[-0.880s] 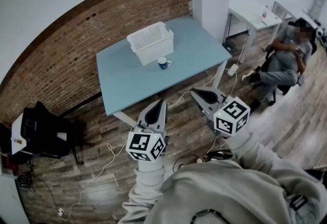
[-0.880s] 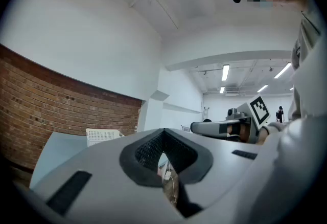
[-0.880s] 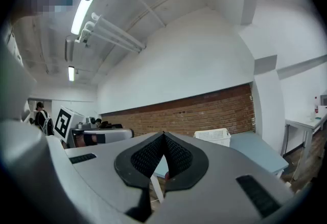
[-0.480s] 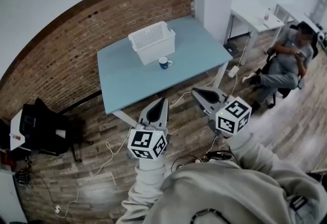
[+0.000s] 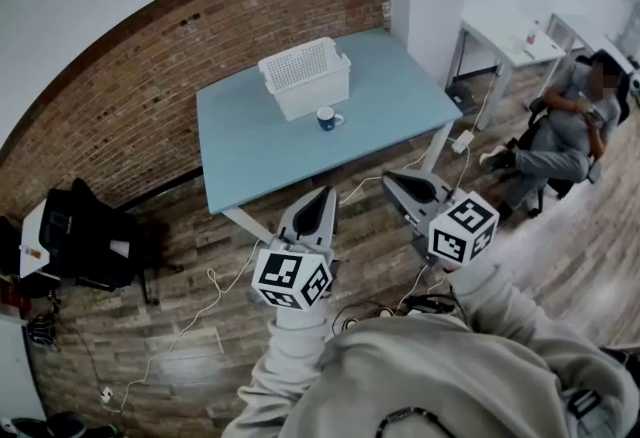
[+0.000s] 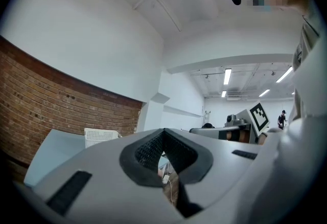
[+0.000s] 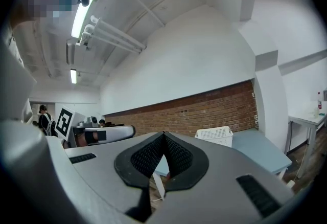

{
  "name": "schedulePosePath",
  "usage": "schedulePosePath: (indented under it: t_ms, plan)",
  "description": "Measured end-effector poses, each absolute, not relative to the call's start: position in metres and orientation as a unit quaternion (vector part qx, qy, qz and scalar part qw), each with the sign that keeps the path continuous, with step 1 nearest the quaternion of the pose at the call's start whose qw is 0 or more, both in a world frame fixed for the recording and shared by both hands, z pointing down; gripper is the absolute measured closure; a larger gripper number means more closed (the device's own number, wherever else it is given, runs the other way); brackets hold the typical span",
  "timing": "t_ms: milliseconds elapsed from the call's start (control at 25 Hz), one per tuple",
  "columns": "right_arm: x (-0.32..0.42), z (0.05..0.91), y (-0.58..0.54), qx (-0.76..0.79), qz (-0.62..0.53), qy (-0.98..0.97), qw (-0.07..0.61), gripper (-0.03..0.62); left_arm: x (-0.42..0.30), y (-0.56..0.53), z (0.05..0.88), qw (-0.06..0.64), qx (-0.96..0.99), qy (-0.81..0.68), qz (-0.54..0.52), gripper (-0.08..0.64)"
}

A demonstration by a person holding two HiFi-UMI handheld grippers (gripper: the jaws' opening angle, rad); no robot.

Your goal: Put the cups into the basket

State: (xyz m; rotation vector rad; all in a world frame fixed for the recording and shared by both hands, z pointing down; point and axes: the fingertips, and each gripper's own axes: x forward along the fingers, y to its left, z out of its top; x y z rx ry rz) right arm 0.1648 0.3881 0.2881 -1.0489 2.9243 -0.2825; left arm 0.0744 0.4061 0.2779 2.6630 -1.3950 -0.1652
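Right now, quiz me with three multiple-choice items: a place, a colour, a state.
1. The cup sits: A in the basket; B on the table beside the basket; C gripped and lifted.
2. The basket is: A white; B red; C black.
3. The right gripper is: A open wide; B shut on the cup; C shut, empty.
Answers: B, it stands on the blue top, outside the basket; A, its lattice walls are white; C, the pads meet with nothing between.
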Motion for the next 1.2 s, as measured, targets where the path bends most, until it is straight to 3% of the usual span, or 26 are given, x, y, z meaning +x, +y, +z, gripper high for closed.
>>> schedulePosePath:
  t_ms: [720,1200]
  plan:
    - [0.175,0.309,0.387,-0.333,-0.12,0.935,-0.001,0.586,0.078,0.406,0.281,0.067,0.867,-0.489,-0.067,0.563]
    - [0.215,0.319,0.384,-0.339,-0.131,0.931,0.027,0.586,0.113,0.407,0.297,0.061,0.876,-0.477,-0.039,0.563]
